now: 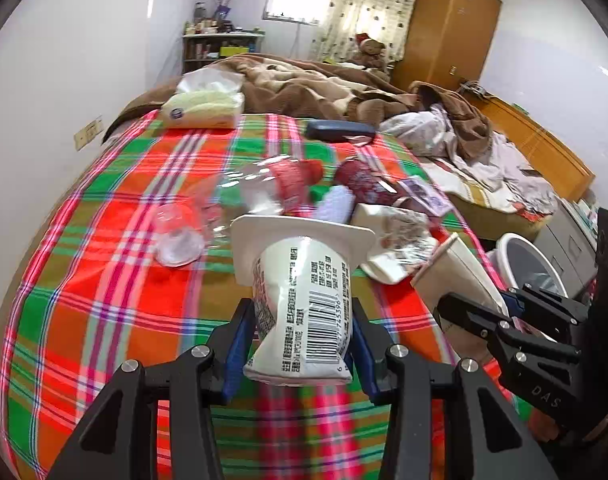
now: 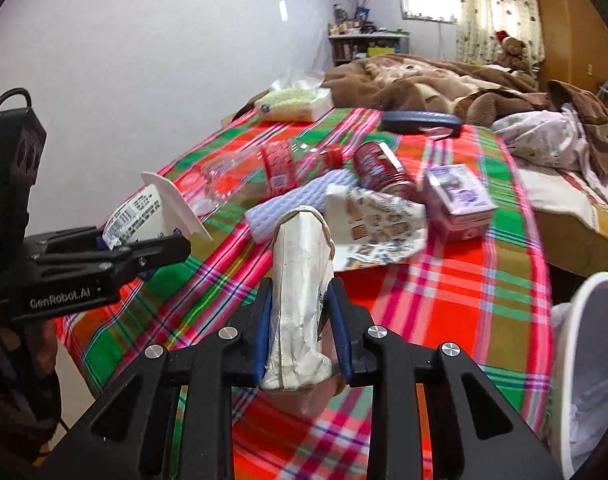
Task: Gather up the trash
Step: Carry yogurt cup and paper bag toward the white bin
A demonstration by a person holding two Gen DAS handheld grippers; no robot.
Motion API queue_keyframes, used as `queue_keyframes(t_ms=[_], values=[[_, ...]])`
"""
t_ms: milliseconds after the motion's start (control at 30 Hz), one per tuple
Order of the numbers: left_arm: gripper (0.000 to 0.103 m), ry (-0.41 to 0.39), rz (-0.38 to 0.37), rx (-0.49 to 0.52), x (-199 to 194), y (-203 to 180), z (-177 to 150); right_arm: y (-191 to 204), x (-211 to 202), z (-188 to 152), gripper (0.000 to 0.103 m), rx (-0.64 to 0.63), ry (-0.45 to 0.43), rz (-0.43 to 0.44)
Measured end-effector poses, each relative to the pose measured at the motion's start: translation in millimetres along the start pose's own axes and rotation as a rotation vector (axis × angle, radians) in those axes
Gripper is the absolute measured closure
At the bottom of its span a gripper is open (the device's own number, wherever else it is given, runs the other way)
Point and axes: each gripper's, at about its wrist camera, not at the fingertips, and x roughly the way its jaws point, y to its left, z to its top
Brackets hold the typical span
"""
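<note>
Beyond both held cups, a bottle (image 1: 263,188) and can (image 1: 364,182) litter the bed (image 1: 103,280).

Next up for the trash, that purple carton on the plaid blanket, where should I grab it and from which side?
Grip the purple carton across its two long flat sides, coming down from above. It lies flat, boxy, with its right side clear; the red can crowds its left, so probably keep the fingers off that end.

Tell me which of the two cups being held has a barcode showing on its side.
The white yogurt cup in the left gripper does. The crushed paper cup in the right gripper is plain, squeezed flat, and shows no barcode.
</note>
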Motion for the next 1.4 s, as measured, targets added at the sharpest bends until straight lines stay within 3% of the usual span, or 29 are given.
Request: queue_keyframes(t_ms=[667, 1167, 1400], values=[[0.057, -0.05, -0.128, 0.201, -8.4, -124.8, 9.7, -78.7, -73.8, -16.1, 0.075, 0.157, -0.142, -0.176], [0.057, -0.049, -0.249, 0.36, 5.0, -228.1, 9.9, -141.4, -114.3, -39.5, 0.075, 0.307, -0.184, -0.355], [0.057, -0.01, -0.308, 0.42, 27.6, -270.5, 10.7, -169.2, -123.0, -52.1, 0.075, 0.383, -0.171, -0.43]])
